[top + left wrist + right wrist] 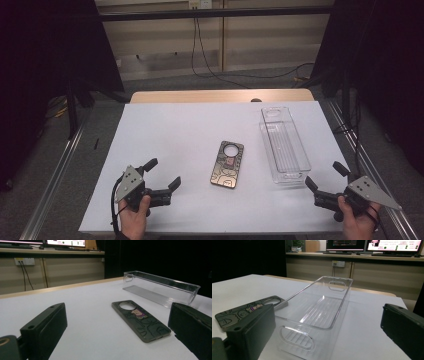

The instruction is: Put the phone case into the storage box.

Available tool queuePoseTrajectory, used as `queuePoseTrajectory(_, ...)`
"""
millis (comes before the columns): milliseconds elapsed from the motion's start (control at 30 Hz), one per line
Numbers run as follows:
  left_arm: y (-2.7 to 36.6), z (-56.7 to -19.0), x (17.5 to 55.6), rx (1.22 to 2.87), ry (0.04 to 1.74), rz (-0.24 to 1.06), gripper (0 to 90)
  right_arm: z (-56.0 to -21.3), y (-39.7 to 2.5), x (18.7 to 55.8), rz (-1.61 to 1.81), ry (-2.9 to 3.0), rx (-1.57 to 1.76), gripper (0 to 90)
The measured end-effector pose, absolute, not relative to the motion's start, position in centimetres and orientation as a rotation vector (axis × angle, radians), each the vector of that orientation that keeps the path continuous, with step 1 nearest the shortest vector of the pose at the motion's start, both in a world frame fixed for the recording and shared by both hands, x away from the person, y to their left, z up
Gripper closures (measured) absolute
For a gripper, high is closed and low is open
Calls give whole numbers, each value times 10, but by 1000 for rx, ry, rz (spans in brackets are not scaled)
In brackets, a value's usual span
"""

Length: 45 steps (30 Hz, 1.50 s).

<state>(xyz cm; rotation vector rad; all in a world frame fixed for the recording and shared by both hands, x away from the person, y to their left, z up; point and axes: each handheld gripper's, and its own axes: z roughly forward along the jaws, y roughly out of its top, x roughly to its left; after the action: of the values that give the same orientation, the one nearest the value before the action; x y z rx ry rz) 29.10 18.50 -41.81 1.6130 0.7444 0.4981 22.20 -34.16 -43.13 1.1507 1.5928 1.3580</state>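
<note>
**Flat phone case, thin clear bin: where this could slip**

The phone case (227, 164) lies flat, patterned back up, near the middle of the white worktop (165, 135), a little toward its near edge. Just to its right, and apart from it, the clear plastic bin (284, 145) stands empty, its long side running from the near edge toward the far right corner.

The left gripper (162, 176) rests by the near left corner with its jaws spread wide and nothing between them; its own view looks across bare sheet at the case (140, 320). The right gripper (326, 176) sits by the near right corner, jaws likewise wide apart and empty, facing the bin's near end wall (297, 340).

The likely job is to get the case into the bin, and the risks follow from that. The case hugs the sheet, so jaws coming in level will probably push it along rather than catch it; pressing down at an angle could wrinkle or drag the white cover. A pinch on one thin edge may let the case swivel and drop. The bin looks light, so a knock from the right gripper could shove it toward the right edge.
</note>
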Motion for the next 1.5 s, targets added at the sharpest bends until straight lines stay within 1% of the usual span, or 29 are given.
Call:
queuePoseTrajectory(300,168,-418,296,1666,689,437,24,-431,-342,221,1349,1591,1153,0)
queuePoseTrajectory(500,164,-409,305,1626,702,458,22,-431,-344,220,1348,1584,1157,0)
queuePoseTrajectory(800,151,-408,313,1633,663,509,16,-432,-343,220,1349,1593,1156,0)
queuePoseTrajectory(900,143,-409,314,1642,639,529,40,-431,-343,220,1349,1593,1155,0)
queuePoseTrajectory(1100,129,-406,323,1618,630,520,34,-432,-342,220,1345,1592,1157,0)
queuePoseTrajectory(1300,114,-407,335,1625,624,477,39,-432,-343,220,1346,1592,1159,0)
queuePoseTrajectory(1500,100,-403,340,1632,600,478,27,-432,-343,220,1346,1592,1160,0)
